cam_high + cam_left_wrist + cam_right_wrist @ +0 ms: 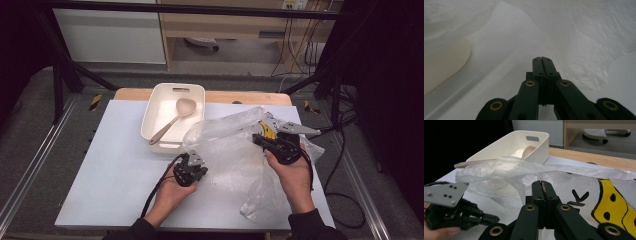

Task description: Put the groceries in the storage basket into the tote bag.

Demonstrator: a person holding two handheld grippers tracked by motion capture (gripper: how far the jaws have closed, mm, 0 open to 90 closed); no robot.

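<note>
Left gripper (194,161): fingers (537,65) together, tips at the near-left edge of the plastic bag (235,155) on the bench (115,165). Right gripper (260,140): fingers (546,188) together against the bag's far-right fold. Cream bin (160,112) with spoon (176,116) beyond left fingers.

A: What is the bag (235,150) made of?
B: Thin translucent plastic film, crinkled and faintly glossy, with a yellow and black print.
A: And the bin (172,116)?
B: Smooth cream plastic with a matt sheen; the spoon (172,119) in it looks matt and smooth too.
A: The tabletop (110,165)?
B: A smooth, matt white sheet is seen, edged by pale wood at the far side.
A: The fingers (541,192)?
B: Matt black plastic, with brass-coloured rivets.
</note>
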